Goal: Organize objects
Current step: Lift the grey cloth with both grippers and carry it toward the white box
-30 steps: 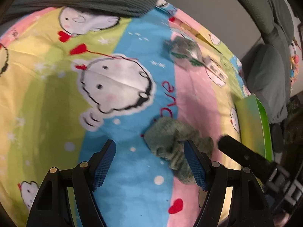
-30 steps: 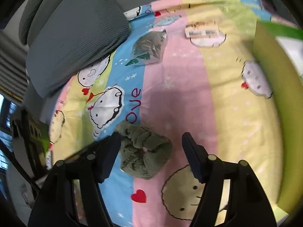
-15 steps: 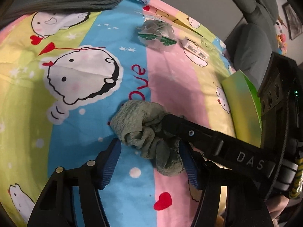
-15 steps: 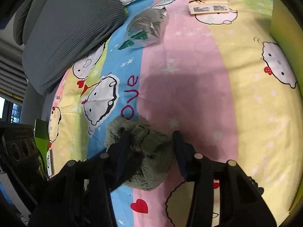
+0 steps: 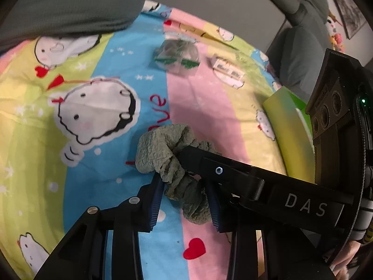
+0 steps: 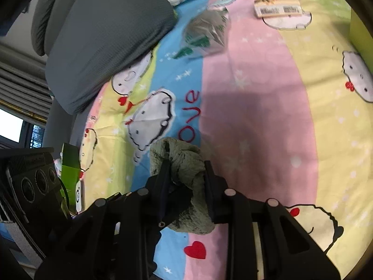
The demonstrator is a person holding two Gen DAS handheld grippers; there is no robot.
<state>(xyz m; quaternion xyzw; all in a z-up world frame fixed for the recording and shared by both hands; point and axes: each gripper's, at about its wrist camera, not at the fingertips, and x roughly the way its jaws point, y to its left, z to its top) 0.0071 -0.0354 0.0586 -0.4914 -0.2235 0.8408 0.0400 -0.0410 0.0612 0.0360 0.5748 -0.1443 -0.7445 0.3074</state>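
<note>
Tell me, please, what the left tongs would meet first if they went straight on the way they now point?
The green cloth they are shut on bunches ahead of the left tongs, so it comes first. Behind it lies the bedsheet; depth is uncertain, but the clear packet looks too far up to be reached first.

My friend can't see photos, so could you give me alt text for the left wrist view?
Two pairs of black tongs pinch one crumpled green cloth on a striped cartoon bedsheet: the left tongs from below, the right tongs reaching in from the right. Farther back lie a clear packet and a label, with a grey pillow behind.
</note>
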